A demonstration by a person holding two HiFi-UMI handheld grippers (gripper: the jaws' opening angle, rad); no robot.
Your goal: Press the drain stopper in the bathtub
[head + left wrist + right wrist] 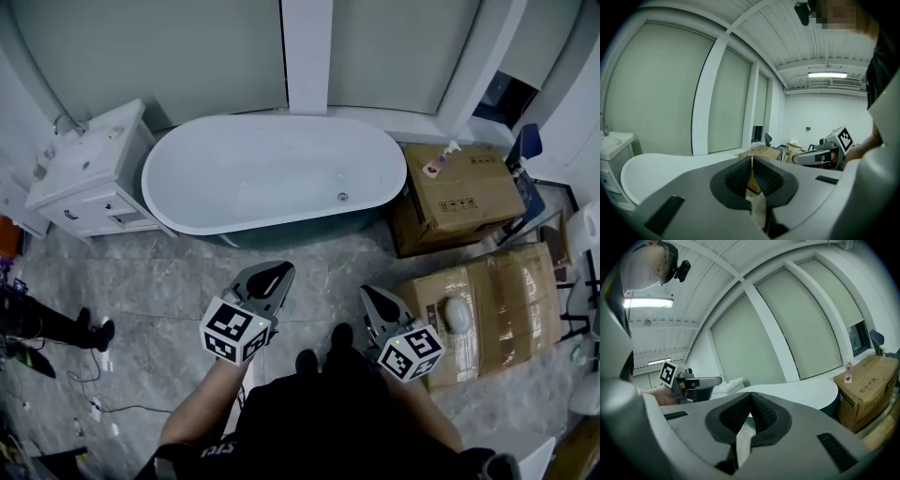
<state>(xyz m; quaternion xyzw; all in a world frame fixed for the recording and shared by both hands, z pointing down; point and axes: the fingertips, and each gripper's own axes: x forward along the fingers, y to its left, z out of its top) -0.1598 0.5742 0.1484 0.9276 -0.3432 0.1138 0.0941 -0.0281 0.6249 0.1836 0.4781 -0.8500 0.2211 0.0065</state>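
A white oval bathtub (272,169) stands against the far wall, with the small round drain stopper (343,197) on its floor toward the right end. Both grippers hover over the grey floor in front of the tub, well short of it. My left gripper (277,270) is shut and empty, its pads meeting in the left gripper view (751,161), where the bathtub rim (656,168) lies ahead to the left. My right gripper (368,292) is shut too (751,401), with the bathtub (806,392) beyond it. The stopper is hidden in both gripper views.
A white vanity with a sink (89,173) stands left of the tub. Cardboard boxes (464,192) (487,305) crowd the right side, one bearing a bottle (439,161). Another person's shoes (94,330) and cables lie on the floor at left.
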